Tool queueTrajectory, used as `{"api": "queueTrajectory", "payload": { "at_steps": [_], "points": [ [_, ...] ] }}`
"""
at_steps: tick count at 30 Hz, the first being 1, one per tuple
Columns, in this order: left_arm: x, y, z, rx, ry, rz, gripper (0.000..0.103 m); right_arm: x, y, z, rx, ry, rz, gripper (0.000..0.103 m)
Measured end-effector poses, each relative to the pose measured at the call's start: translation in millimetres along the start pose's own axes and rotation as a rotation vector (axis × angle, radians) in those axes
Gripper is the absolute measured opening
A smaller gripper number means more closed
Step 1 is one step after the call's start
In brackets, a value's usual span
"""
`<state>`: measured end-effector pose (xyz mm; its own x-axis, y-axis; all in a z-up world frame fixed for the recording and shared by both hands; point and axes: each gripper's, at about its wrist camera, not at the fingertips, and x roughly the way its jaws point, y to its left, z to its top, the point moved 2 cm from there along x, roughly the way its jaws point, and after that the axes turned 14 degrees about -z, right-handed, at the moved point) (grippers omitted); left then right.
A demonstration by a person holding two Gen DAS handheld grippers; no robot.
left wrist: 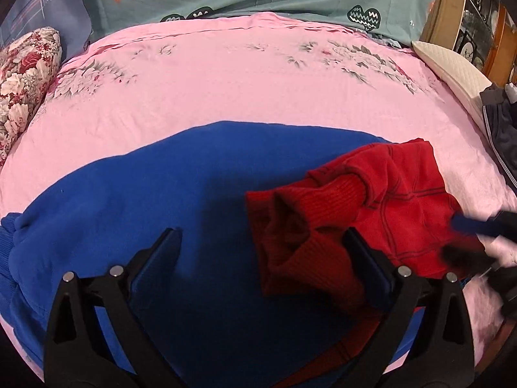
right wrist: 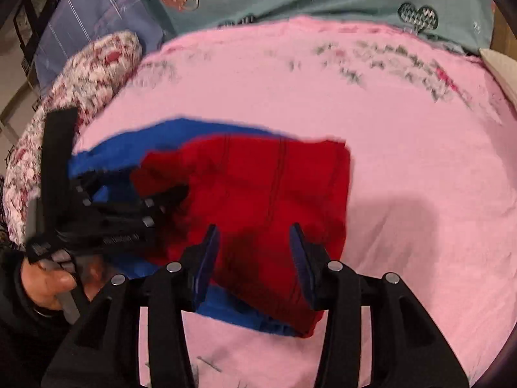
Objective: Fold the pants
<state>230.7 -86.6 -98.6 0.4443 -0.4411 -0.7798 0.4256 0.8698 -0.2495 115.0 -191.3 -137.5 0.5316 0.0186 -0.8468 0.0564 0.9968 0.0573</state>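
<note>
Here red pants (right wrist: pixel 258 194) lie bunched on blue pants (left wrist: pixel 161 194).

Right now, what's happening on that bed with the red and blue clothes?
A person is folding pants on a bed with a pink sheet, holding a gripper in each hand. Red pants lie bunched on top of a spread blue garment. The left gripper and the right gripper both hover above the clothes with jaws open, gripping nothing. The red pants are partly folded, with the ribbed cuffs still rumpled.
</note>
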Motion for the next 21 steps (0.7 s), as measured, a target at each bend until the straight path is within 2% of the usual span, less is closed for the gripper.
{"api": "queueTrajectory", "payload": {
  "at_steps": [2, 3, 7, 9, 11, 15, 17, 21],
  "points": [
    [-8, -2, -3, 0.007, -0.011, 0.004, 0.101, 5, 5, -5, -0.016, -0.009, -0.038, 0.046],
    [-21, -3, -5, 0.010, -0.041, -0.003, 0.101, -1, 6, -5, -0.012, -0.011, -0.050, 0.046],
    [-119, -3, -24, 0.042, -0.235, -0.056, 0.101, -47, 26, 13, -0.025, -0.134, 0.001, 0.048],
    [-156, 17, -41, -0.008, -0.272, -0.083, 0.101, -65, 50, 20, -0.080, -0.179, 0.031, 0.054],
    [-180, 59, -62, -0.142, -0.289, -0.100, 0.101, -75, 83, 26, -0.154, -0.202, 0.071, 0.055],
    [-181, 134, -94, -0.407, -0.279, -0.105, 0.101, -71, 147, 42, -0.247, -0.185, 0.122, 0.055],
    [-175, 154, -103, -0.506, -0.290, -0.179, 0.101, -65, 181, 51, -0.289, -0.176, 0.146, 0.055],
    [-163, 158, -96, -0.529, -0.311, -0.226, 0.101, -51, 223, 79, -0.309, -0.153, 0.188, 0.055]
  ]
}}
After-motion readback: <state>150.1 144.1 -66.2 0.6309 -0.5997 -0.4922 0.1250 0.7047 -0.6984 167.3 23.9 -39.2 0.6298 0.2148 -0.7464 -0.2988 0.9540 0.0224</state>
